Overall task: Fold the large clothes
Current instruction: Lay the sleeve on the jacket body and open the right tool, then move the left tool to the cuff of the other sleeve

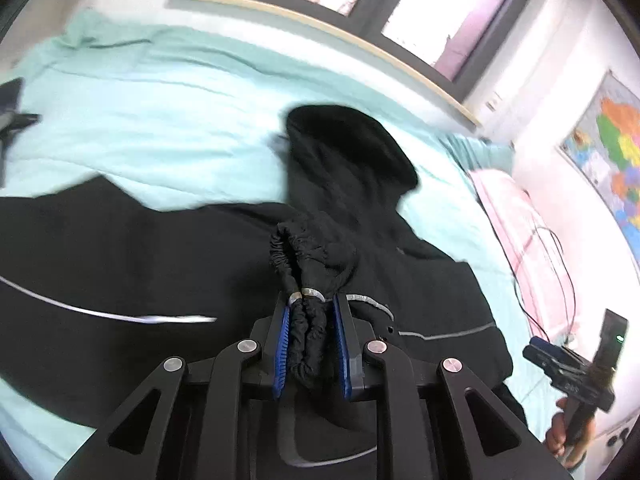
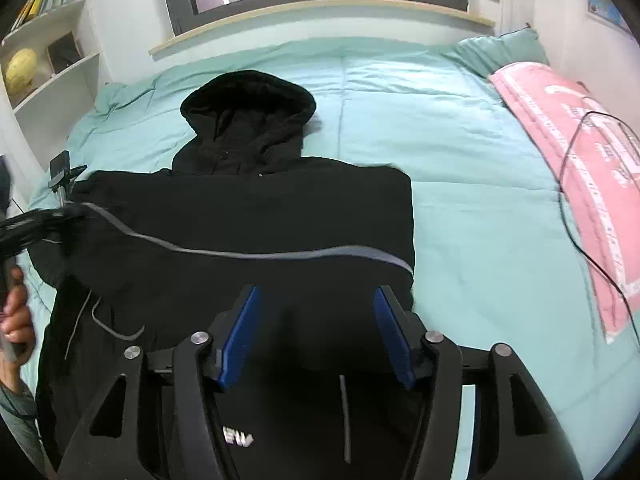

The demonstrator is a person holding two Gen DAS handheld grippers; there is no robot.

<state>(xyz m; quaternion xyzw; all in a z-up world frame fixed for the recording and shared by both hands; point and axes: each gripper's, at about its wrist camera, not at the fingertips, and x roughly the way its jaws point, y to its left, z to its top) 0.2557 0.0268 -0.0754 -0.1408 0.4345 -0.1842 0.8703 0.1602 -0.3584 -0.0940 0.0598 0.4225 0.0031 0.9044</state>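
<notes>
Mostly black hooded jacket, gathered elastic cuff

So the jacket is plain black all over, hood included, with a thin grey reflective stripe running across it and small white lettering near the hem. The bed cover is a pale mint green, no print. There's a pink blanket with white markings on it, and a black cable over that. Both tools are black with bright blue pads. The wall map is multicoloured: orange, green, yellow, purple.
</notes>
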